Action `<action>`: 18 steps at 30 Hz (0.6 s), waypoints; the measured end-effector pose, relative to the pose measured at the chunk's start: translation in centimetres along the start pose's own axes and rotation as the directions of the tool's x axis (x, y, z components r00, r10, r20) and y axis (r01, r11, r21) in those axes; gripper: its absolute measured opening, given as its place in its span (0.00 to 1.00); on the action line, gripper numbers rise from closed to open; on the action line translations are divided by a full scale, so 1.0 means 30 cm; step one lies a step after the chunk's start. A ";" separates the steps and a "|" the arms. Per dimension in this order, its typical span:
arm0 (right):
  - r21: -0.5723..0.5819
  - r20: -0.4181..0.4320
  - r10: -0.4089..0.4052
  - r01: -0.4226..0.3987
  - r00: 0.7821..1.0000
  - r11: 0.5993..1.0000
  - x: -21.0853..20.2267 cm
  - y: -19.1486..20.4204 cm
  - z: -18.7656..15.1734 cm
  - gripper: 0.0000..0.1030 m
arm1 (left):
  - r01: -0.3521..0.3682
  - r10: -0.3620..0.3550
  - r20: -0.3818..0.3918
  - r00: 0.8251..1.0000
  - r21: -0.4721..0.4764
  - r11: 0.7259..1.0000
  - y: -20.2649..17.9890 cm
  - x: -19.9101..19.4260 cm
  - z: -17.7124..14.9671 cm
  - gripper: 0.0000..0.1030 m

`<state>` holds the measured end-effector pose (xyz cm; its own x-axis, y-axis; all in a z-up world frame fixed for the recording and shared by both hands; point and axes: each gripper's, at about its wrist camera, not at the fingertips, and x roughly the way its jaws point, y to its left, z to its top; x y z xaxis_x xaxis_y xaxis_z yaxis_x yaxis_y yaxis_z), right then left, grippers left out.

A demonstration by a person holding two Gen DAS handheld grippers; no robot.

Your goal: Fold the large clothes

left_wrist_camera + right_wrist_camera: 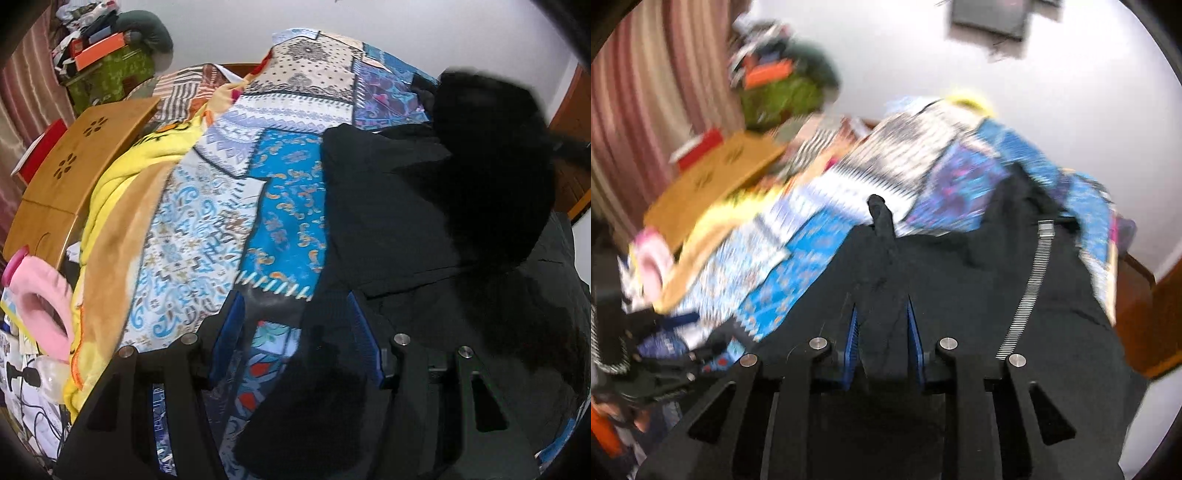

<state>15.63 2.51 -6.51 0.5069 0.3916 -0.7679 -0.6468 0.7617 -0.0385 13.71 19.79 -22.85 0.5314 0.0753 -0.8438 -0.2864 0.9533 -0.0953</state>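
- Black garment (424, 206): large, matte, heavy-looking dark cloth, spread in soft folds over the right side of the bed; a silver metal zipper (1030, 280) runs down it in the right wrist view, fine-toothed and slightly curved.
- Fur trim (491, 177): fuzzy black mass on the upper part of the garment, its edges blurred.
- Left gripper (295, 325): black frame, ribbed blue pads (364, 343), steel pins at the joints. Jaws spread wide; a fold of the garment lies between them, reaching toward the right pad, though whether it is gripped cannot be told.
- Right gripper (882, 328): same build. Blue pads drawn close on a raised ridge of black cloth, which runs forward between them to a pinched peak (879, 210); this view is motion-blurred, so the contact is probably a pinch rather than certain.
- Patchwork quilt (229, 206): printed cotton-like cover in blue, white and beige panels, paisley and geometric motifs, lying under the garment.
- Yellow blanket (122, 206): plush, fleecy, with a tan patch, bunched along the quilt's left edge.
- Wooden lap table (74, 173): flat, honey-coloured board with flower-shaped cutouts, left of the blanket.
- Pink plush item (44, 291): soft, curved, near the left edge.
- Striped curtain (646, 92): pink and cream, hanging in vertical folds.
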 end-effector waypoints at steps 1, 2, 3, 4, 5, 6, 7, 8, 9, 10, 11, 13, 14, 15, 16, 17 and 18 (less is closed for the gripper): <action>0.028 0.026 -0.010 0.009 1.000 1.000 -0.039 -0.042 0.002 0.20 | 0.001 -0.001 0.000 1.000 0.007 1.000 -0.015 0.002 0.005 0.55; 0.049 0.049 -0.020 0.018 0.999 0.999 -0.075 -0.078 0.002 0.20 | 0.002 -0.002 0.000 1.000 0.014 1.000 -0.030 0.004 0.010 0.55; 0.070 0.069 -0.032 0.027 0.997 0.997 -0.110 -0.111 -0.004 0.20 | 0.004 -0.004 -0.001 1.000 0.022 1.000 -0.049 0.006 0.015 0.55; 0.096 0.088 -0.046 0.037 0.995 0.995 -0.145 -0.150 -0.011 0.19 | 0.006 -0.006 -0.001 1.000 0.029 1.000 -0.062 0.007 0.019 0.55; 0.126 0.102 -0.058 0.045 0.993 0.991 -0.176 -0.191 -0.021 0.19 | 0.010 -0.010 0.000 1.000 0.039 0.999 -0.084 0.009 0.025 0.55; 0.157 0.112 -0.069 0.051 0.991 0.986 -0.201 -0.231 -0.033 0.19 | 0.012 -0.012 0.000 1.000 0.046 0.999 -0.103 0.010 0.029 0.55; 0.188 0.119 -0.078 0.055 0.990 0.981 -0.223 -0.270 -0.046 0.19 | 0.014 -0.014 0.002 1.000 0.055 0.998 -0.121 0.011 0.034 0.55; 0.207 0.121 -0.083 0.057 0.989 0.977 -0.242 -0.293 -0.059 0.19 | 0.019 -0.019 0.004 1.000 0.067 0.998 -0.146 0.011 0.039 0.55; 0.228 0.119 -0.090 0.061 0.989 0.972 -0.256 -0.323 -0.076 0.19 | 0.023 -0.023 0.006 1.000 0.078 0.997 -0.168 0.011 0.044 0.55; 0.251 0.117 -0.100 0.068 0.988 0.965 -0.269 -0.357 -0.095 0.18 | 0.026 -0.027 0.009 1.000 0.090 0.996 -0.187 0.010 0.049 0.55; 0.271 0.111 -0.106 0.073 0.988 0.960 -0.275 -0.388 -0.114 0.18 | 0.029 -0.031 0.013 0.999 0.103 0.994 -0.209 0.010 0.054 0.55; 0.309 0.090 -0.109 0.076 0.990 0.948 -0.271 -0.435 -0.155 0.18 | 0.035 -0.038 0.018 0.999 0.128 0.991 -0.253 0.009 0.064 0.55; 0.328 0.076 -0.107 0.077 0.991 0.942 -0.267 -0.458 -0.177 0.18 | 0.039 -0.042 0.018 0.999 0.137 0.990 -0.271 0.008 0.066 0.55; 0.349 0.057 -0.105 0.079 0.993 0.934 -0.256 -0.478 -0.206 0.18 | 0.045 -0.048 0.018 0.999 0.148 0.988 -0.290 0.008 0.071 0.55; 0.367 0.041 -0.107 0.084 0.993 0.926 -0.248 -0.496 -0.235 0.18 | 0.048 -0.052 0.017 0.999 0.155 0.987 -0.306 0.011 0.074 0.55; 0.381 0.030 -0.109 0.090 0.994 0.920 -0.245 -0.513 -0.256 0.18 | 0.052 -0.055 0.016 0.998 0.164 0.985 -0.321 0.011 0.076 0.55; 0.396 0.012 -0.115 0.101 0.993 0.913 -0.237 -0.530 -0.282 0.18 | 0.055 -0.058 0.015 0.998 0.173 0.983 -0.338 0.013 0.079 0.55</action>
<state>17.50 -16.75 -5.86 0.5846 0.3075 -0.7508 -0.3137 0.9391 0.1404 18.70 10.83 -20.97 0.5590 0.0242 -0.8288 -0.1144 0.9923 -0.0481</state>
